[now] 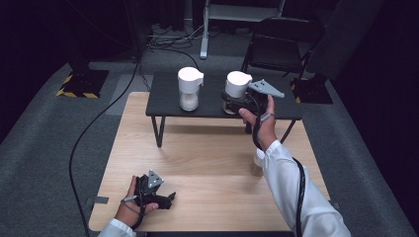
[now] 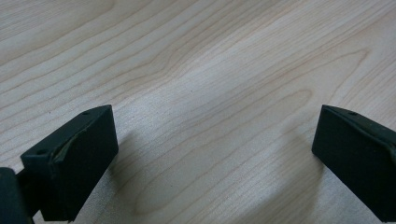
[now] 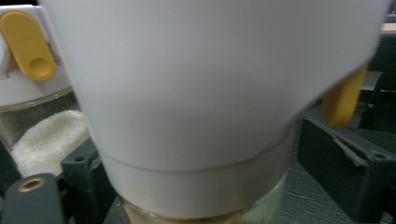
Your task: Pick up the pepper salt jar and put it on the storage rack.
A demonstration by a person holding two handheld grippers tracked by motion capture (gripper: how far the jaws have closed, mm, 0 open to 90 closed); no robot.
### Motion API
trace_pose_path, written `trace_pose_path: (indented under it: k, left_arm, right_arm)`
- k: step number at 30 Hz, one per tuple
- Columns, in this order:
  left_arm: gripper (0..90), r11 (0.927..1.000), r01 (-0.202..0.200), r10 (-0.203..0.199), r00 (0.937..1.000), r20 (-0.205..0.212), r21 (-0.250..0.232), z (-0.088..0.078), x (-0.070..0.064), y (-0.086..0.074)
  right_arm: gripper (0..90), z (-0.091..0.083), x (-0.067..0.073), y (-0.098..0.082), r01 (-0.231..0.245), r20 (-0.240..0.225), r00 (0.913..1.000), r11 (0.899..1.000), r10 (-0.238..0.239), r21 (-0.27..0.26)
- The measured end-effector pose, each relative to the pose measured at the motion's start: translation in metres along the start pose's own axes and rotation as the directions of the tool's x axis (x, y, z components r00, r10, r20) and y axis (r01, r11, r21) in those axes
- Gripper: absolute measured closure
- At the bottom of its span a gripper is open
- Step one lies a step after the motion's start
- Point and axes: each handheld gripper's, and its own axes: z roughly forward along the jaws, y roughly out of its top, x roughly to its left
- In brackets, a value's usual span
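Jaws of the right gripper (image 1: 236, 104) stand apart around a white-lidded jar (image 1: 237, 85), pads off it, on the dark shelf (image 1: 163, 101). A second jar (image 1: 189, 88) stands at nine o'clock. Left gripper (image 1: 165, 198) rests open on the wooden table (image 1: 207, 163).

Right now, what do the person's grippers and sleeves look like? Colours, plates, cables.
Both grippers are black. The left gripper and right gripper each carry a grey three-cornered plate on top, and a strap crosses each hand. The jaws are blocky black pads with small screw holes. A black cable trails from the right gripper along the forearm. Both arms wear white sleeves.
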Motion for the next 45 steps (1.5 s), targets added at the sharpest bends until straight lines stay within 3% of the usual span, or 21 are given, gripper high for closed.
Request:
trace_pose_path:
  k: [23, 35, 45]
  left_arm:
    - [0.2, 1.0000, 0.001, -0.001, 1.0000, -0.001, 0.001, 0.000, 0.000, 0.000]
    - [0.2, 1.0000, 0.000, 0.000, 1.0000, 0.000, 0.000, 0.000, 0.000, 0.000]
    - [0.2, 1.0000, 0.000, 0.000, 1.0000, 0.000, 0.000, 0.000, 0.000, 0.000]
  right_arm:
    - [1.2, -0.004, 0.002, 0.004, 0.083, 0.024, 0.9962, 0.996, -0.084, 0.026]
    - [1.2, -0.017, 0.001, 0.003, 0.129, 0.003, 0.9917, 0.992, -0.129, 0.019]
    - [1.2, -0.030, 0.004, -0.003, 0.211, -0.012, 0.9775, 0.977, -0.211, 0.016]
